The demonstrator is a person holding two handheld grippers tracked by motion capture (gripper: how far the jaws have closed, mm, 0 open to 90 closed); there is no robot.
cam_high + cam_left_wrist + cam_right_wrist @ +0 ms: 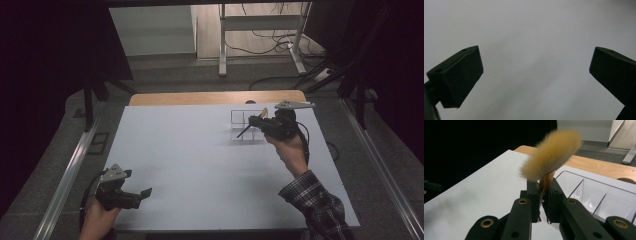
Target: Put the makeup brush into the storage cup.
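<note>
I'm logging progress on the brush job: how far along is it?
Done: the right gripper has shut on the brush and holds it up beside the clear organizer. In hand: carrying the brush. Left: placing it, probably into a compartment. The left gripper is open and idle.

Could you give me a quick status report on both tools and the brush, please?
Right tool shut on brush, beside clear divided tray. Left tool open, empty. Nothing in the way.

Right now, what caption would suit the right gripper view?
Right gripper shut on a brush, bristles up, beside a clear tray.
</note>
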